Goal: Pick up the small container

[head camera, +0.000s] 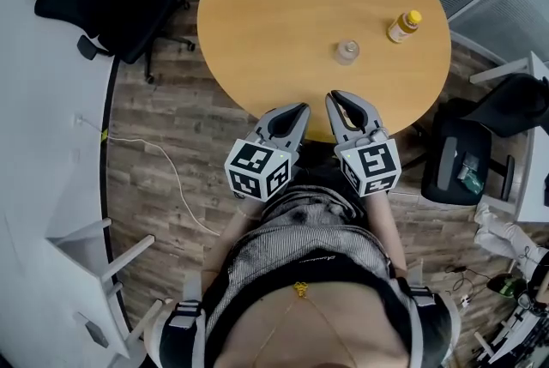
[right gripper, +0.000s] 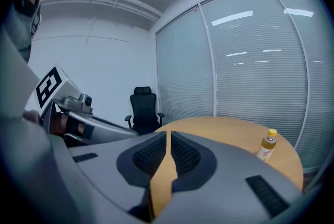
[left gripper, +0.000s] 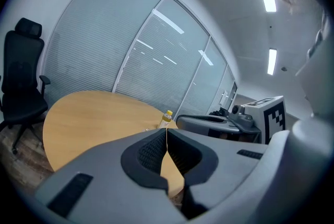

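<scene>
Two hand-held grippers hang over the counter's (head camera: 257,15) near edge, the left hand-held gripper (head camera: 302,110) and the right hand-held gripper (head camera: 335,97). Each has its jaws pressed together on nothing. One small container (head camera: 347,51), clear and faint, stands near the counter's middle, and the jaws hide it in the right gripper view. One yellow-capped bottle (head camera: 404,27) stands by the right edge.
</scene>
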